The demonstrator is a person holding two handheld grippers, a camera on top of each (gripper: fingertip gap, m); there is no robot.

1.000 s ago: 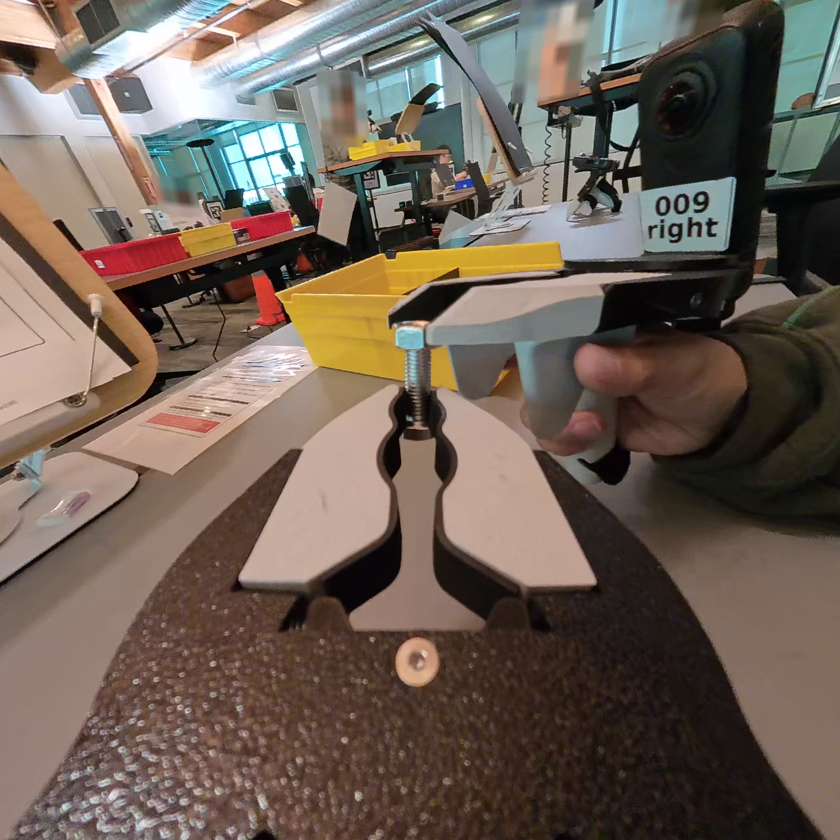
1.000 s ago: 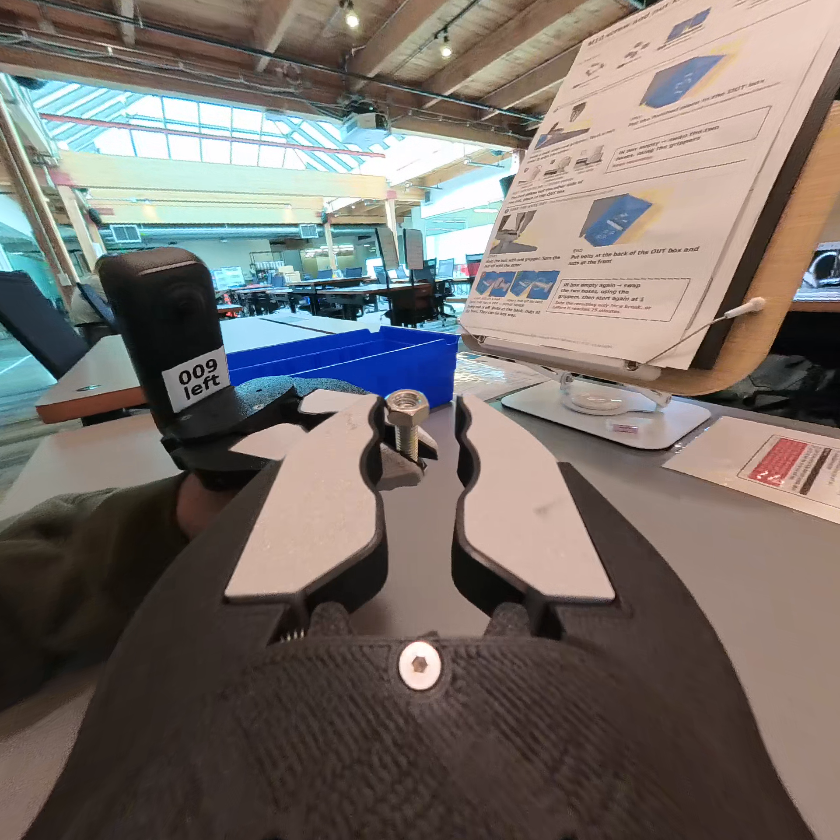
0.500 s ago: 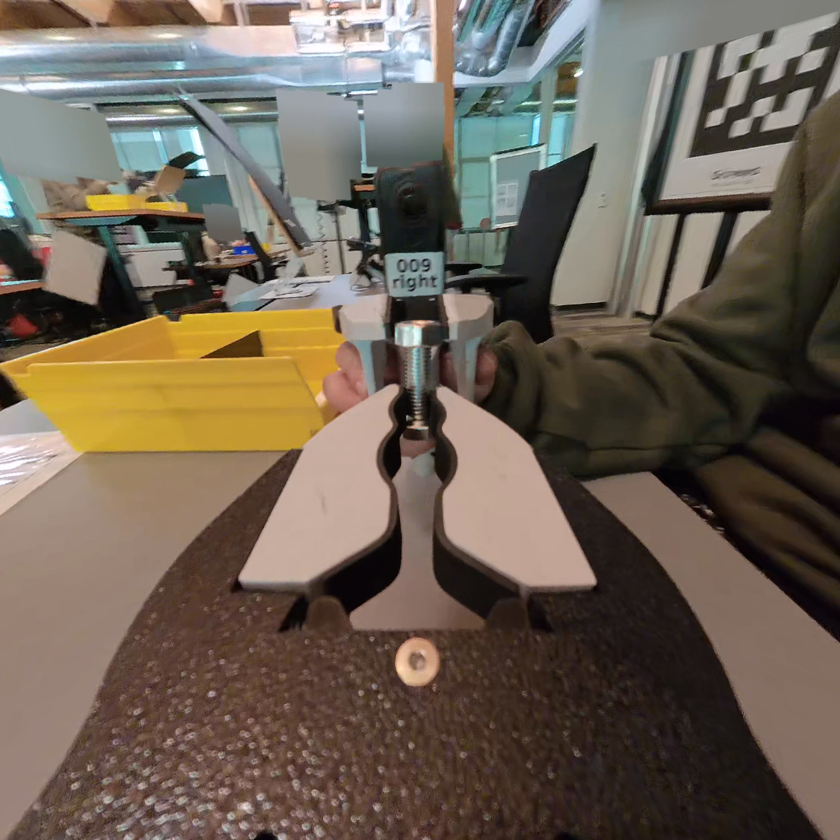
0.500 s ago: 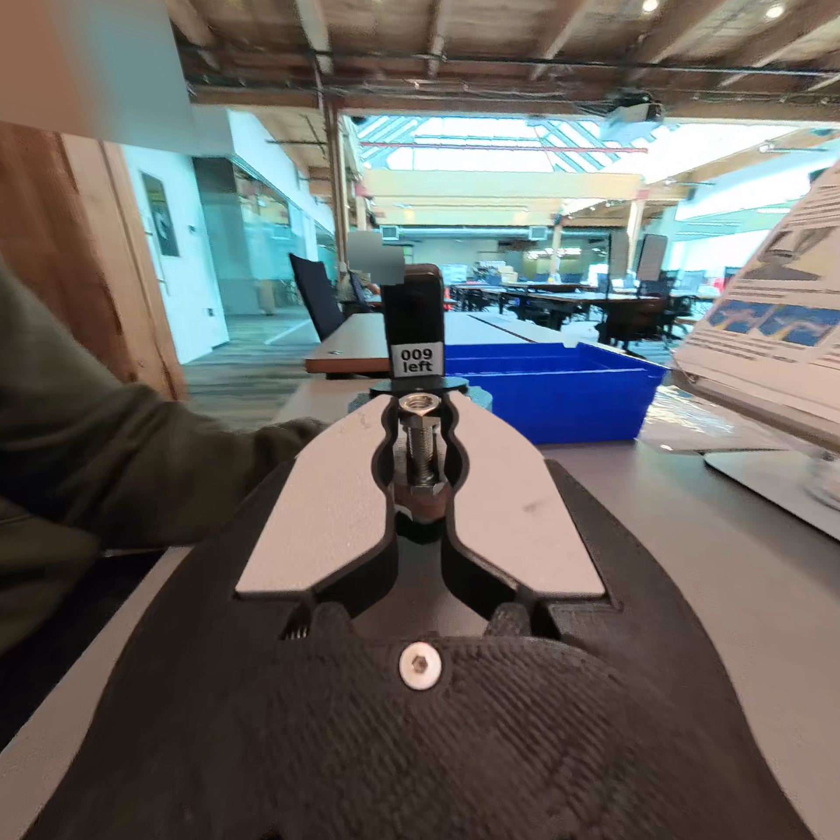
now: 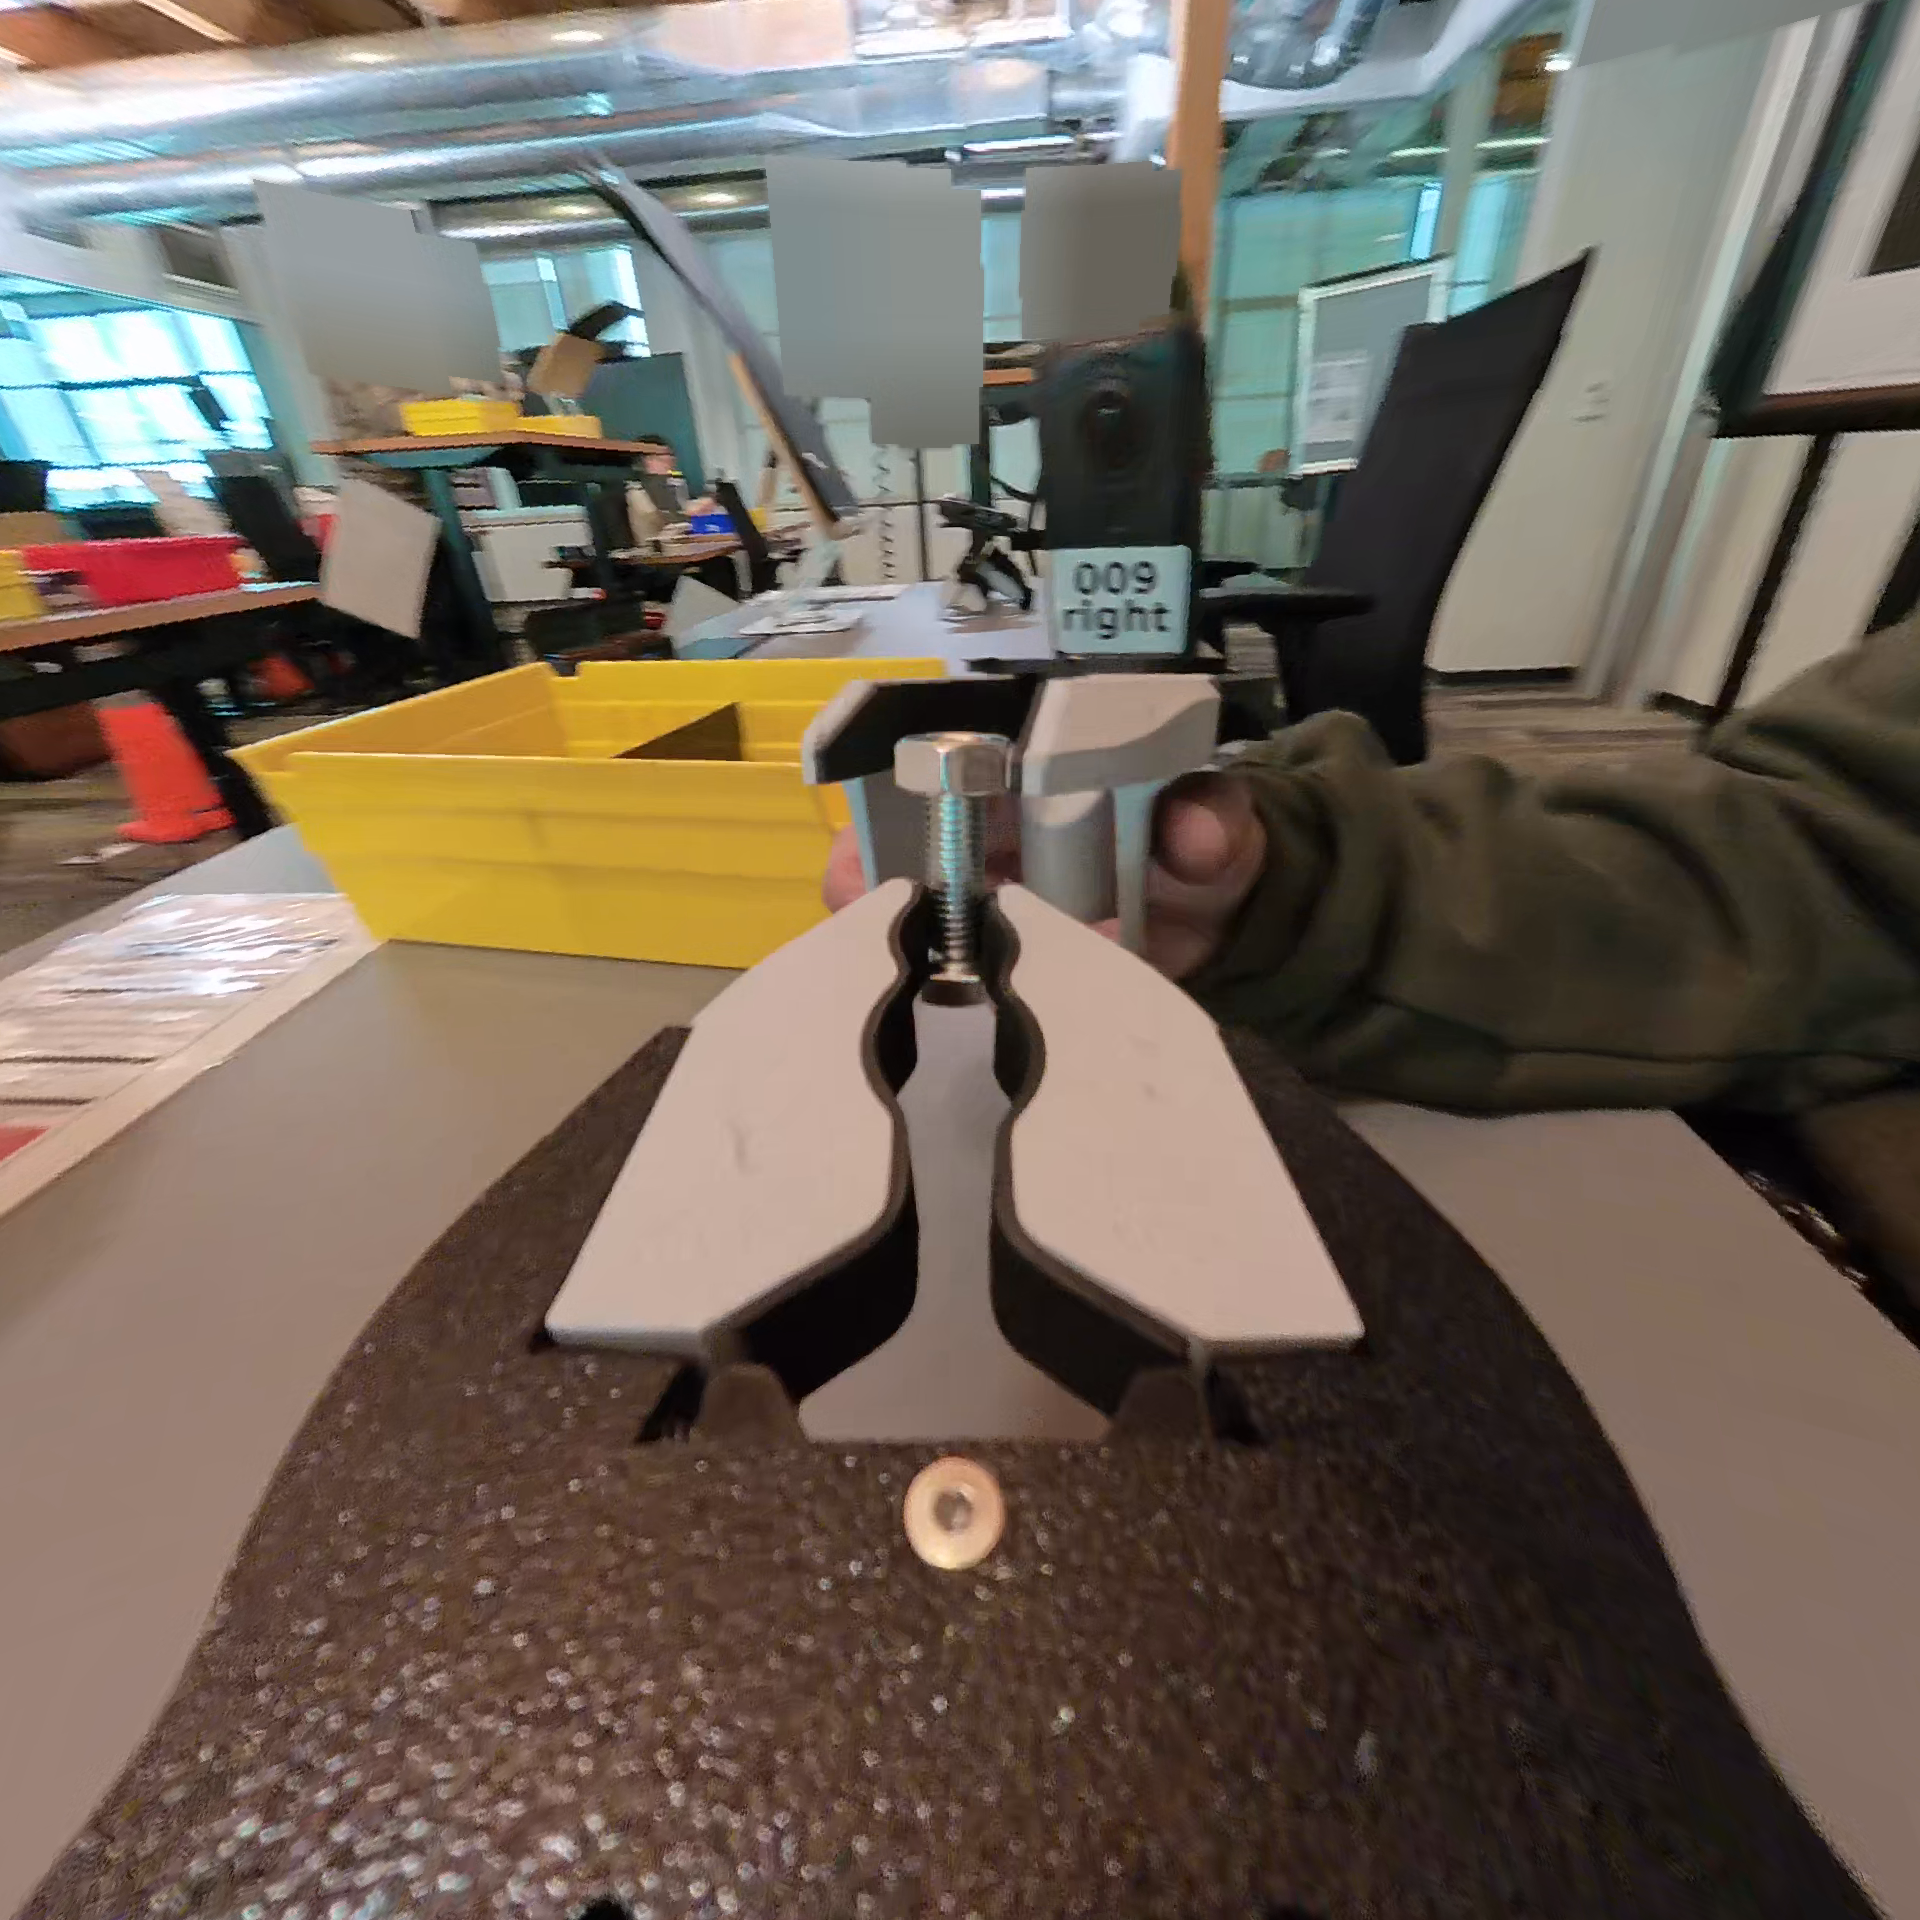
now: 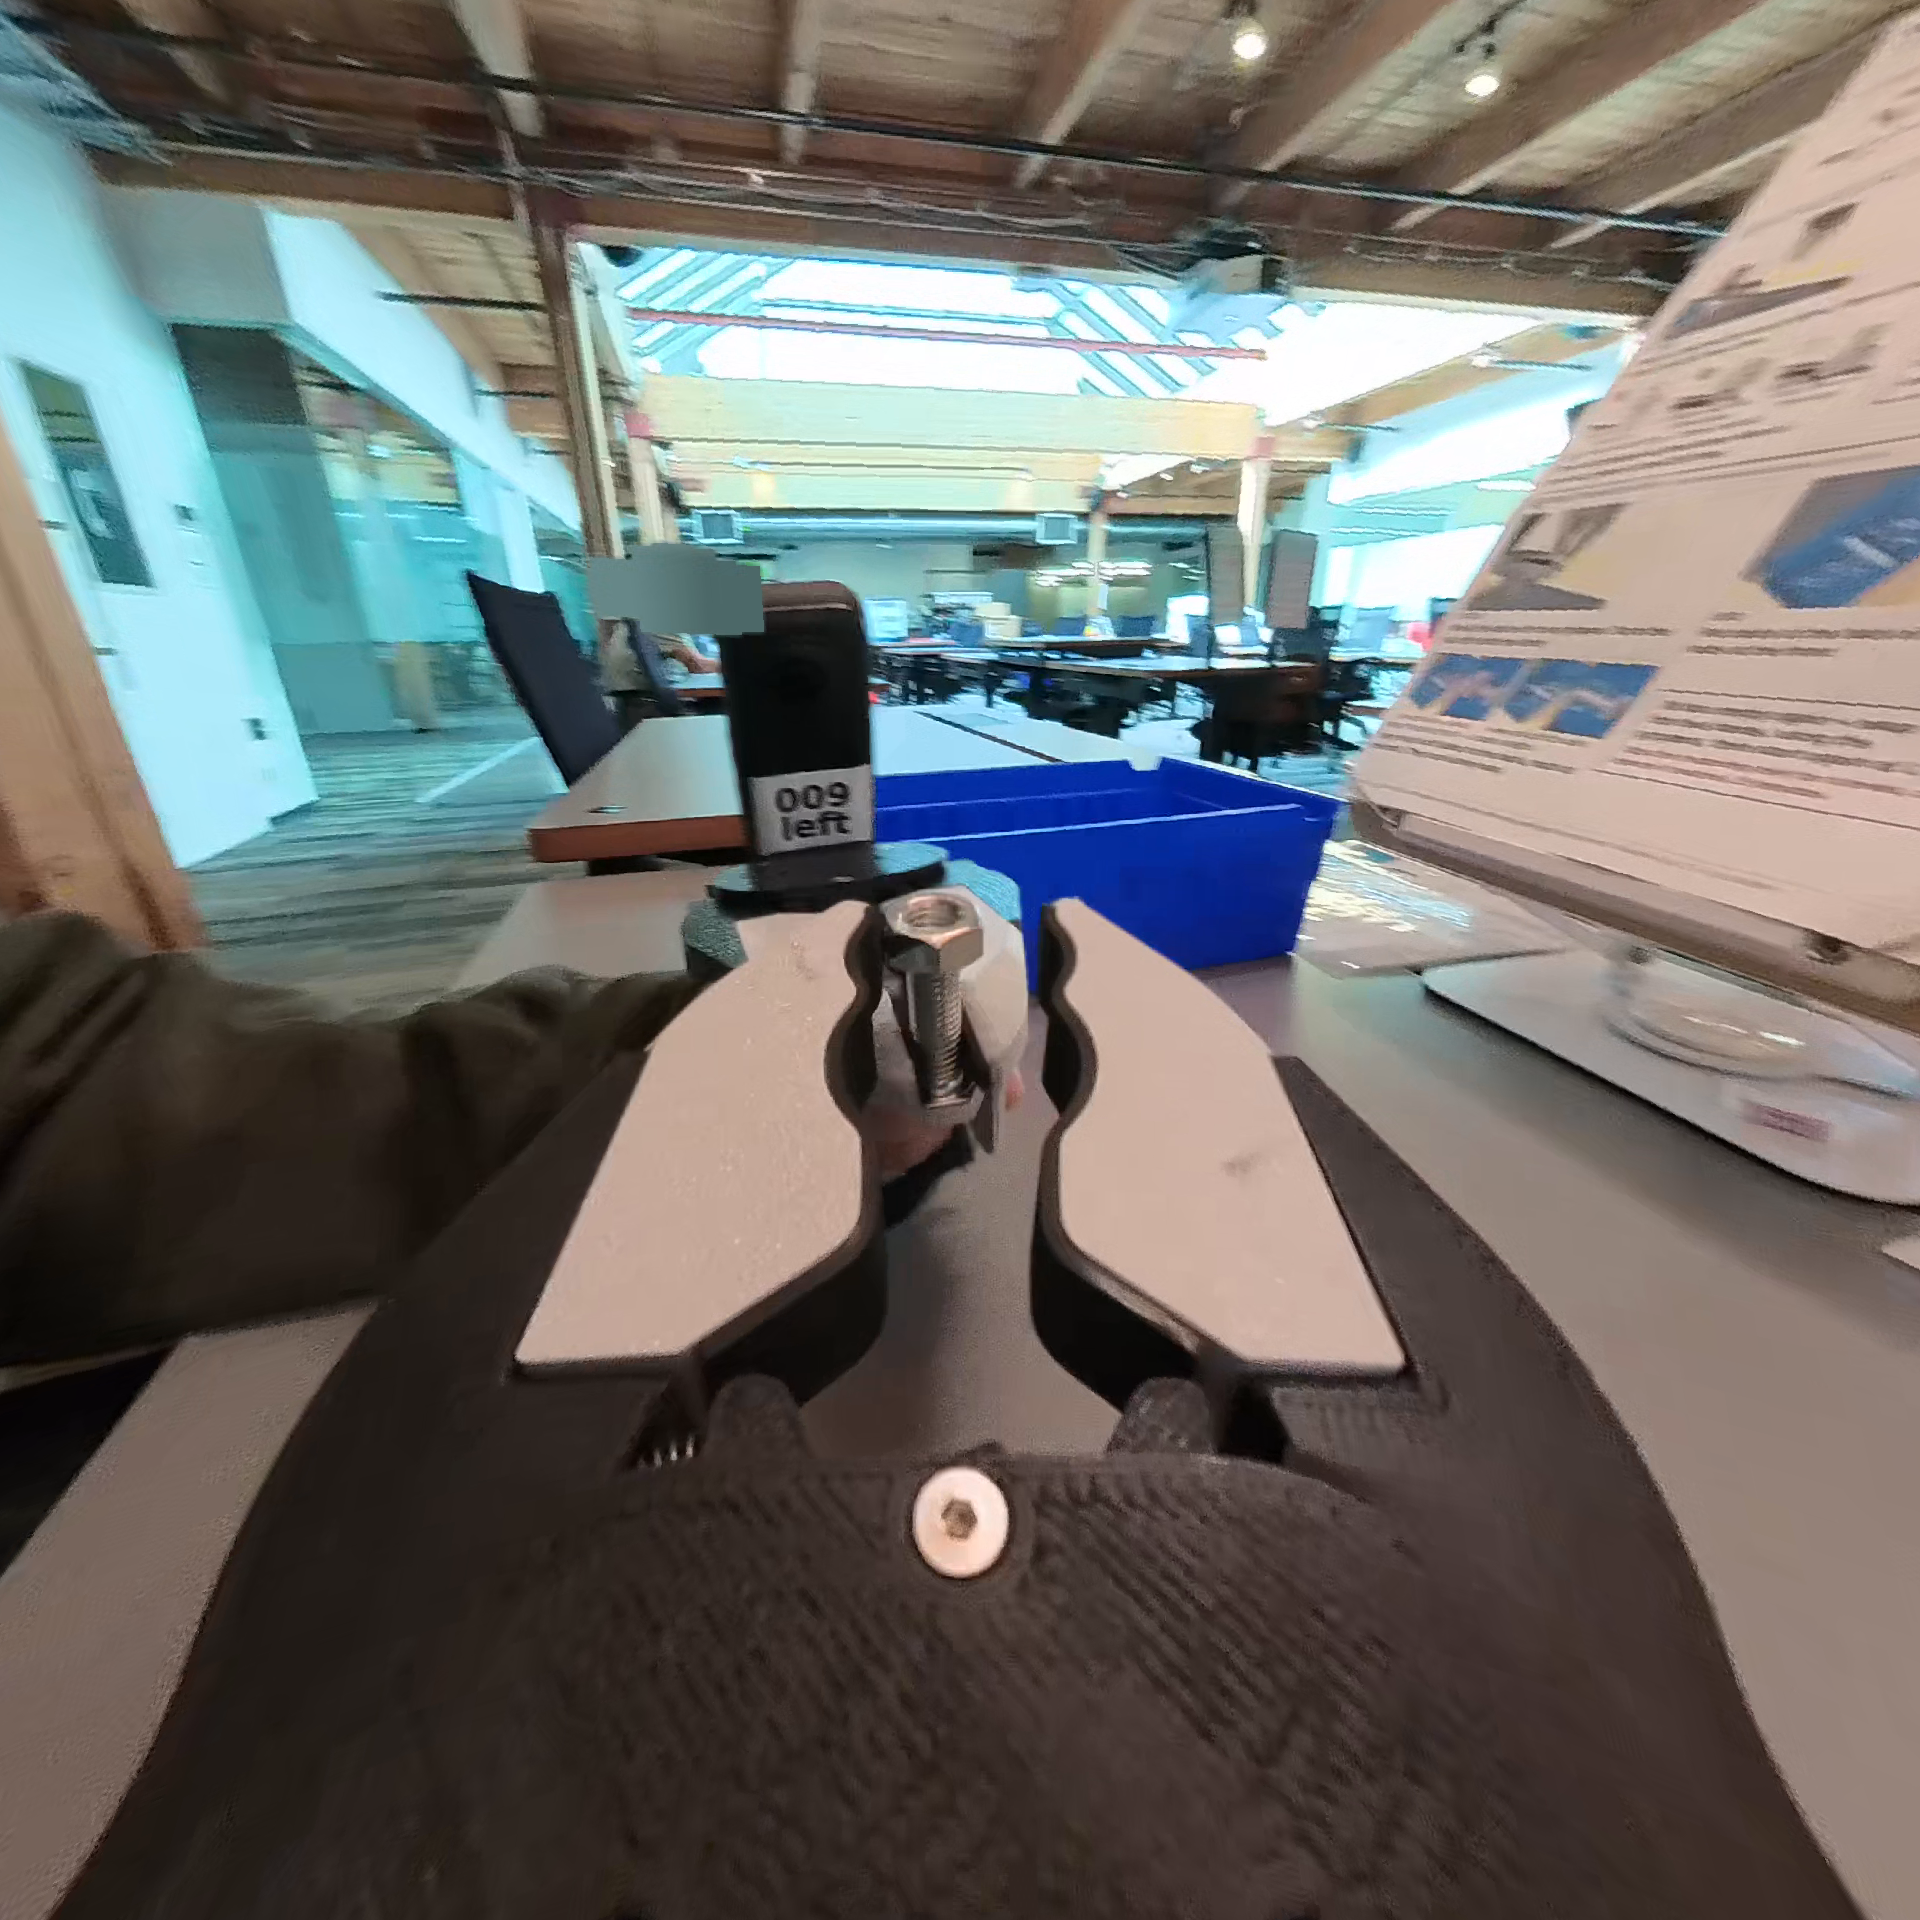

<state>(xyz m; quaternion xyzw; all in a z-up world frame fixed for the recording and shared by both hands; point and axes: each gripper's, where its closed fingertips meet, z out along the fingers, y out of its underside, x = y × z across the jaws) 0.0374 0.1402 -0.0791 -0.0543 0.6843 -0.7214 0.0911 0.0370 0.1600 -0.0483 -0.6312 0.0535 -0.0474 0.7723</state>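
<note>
My left gripper (image 5: 951, 904) is shut on the lower threads of a steel bolt (image 5: 954, 852) and holds it upright above the grey table (image 5: 364, 1091). A hex nut (image 6: 932, 928) sits on the bolt's top end. My right gripper (image 6: 954, 920) faces the left one. It is open, with its jaws standing on either side of the nut and a gap on the right side. In the left wrist view the right gripper's fingers (image 5: 1122, 727) flank the bolt's top. A hand in a green sleeve (image 5: 1558, 914) holds it.
A yellow bin (image 5: 540, 821) stands on the table behind the bolt in the left wrist view. A blue bin (image 6: 1143, 862) stands behind the left gripper in the right wrist view. A tilted board with printed sheets (image 6: 1662, 727) stands at the right, and a laminated sheet (image 5: 135, 997) lies flat on the table. My left and right fingertips are right by each other.
Half a second ago my right gripper was shut on the nut; its jaws have since opened. Both views have swung sideways. My left gripper has kept its hold on the bolt.
</note>
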